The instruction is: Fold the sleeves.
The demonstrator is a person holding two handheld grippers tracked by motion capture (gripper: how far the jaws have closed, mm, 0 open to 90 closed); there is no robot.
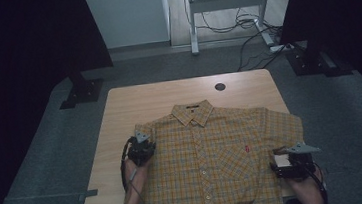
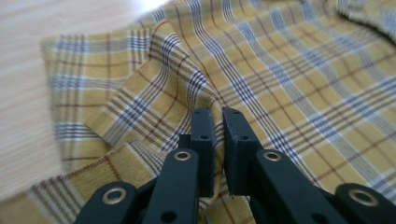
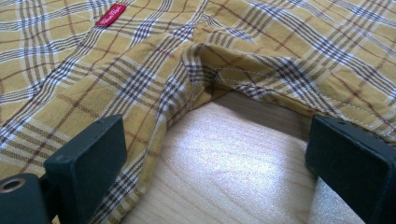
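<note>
**On table: plaid shirt laid flat, L gripper nearly closed at sleeve, R gripper wide open at side edge**

On the wooden table (image 1: 120,118) a yellow plaid shirt (image 1: 214,154) lay face up, buttoned, collar (image 1: 192,114) toward the far edge, hem hanging toward the person's side. Shirt covered most of the near half of the tabletop; R sleeve reached the table's R edge. Small red label (image 3: 111,15) was visible on the chest fabric.

L gripper (image 2: 218,122) sat over the shirt's L sleeve area, near the shoulder, per high view (image 1: 140,147). Jaws stood almost together w/ only a narrow slit between them. Left gripper view showed the tips just above a rumpled fold of sleeve cloth (image 2: 159,93); no fabric could be made out in the slit, so no grip was confirmed. Sleeve was folded in over itself, bare table showing beside it.

R gripper (image 3: 215,154) was at the shirt's R side, below the sleeve, per high view (image 1: 295,161). Jaws stood wide apart, nothing held. Right gripper view showed bare wood between them; the L-hand jaw in that view lay against or just over the shirt's side edge, the other was beside the sleeve's underside. Underarm seam (image 3: 205,70) sat straight ahead of the jaws, slightly lifted off the wood.

Both forearms came in from the near edge.
</note>
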